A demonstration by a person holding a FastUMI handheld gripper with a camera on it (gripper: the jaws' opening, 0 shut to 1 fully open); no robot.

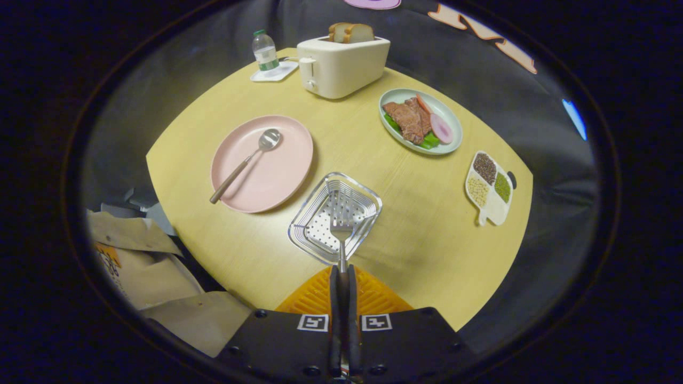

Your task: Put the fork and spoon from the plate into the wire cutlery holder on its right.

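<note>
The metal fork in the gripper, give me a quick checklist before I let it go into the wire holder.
1. Grip: gripper shut on the metal fork, both fingers pressing its handle: ok.
2. Position: fork's tines appear over the square wire cutlery holder: ok.
3. Height above the holder: cannot tell.
4. Holder: sits on the yellow table right of the pink round plate, nothing else seen inside: ok.
5. Remaining item: metal spoon still lies on the plate: not ok.
</note>
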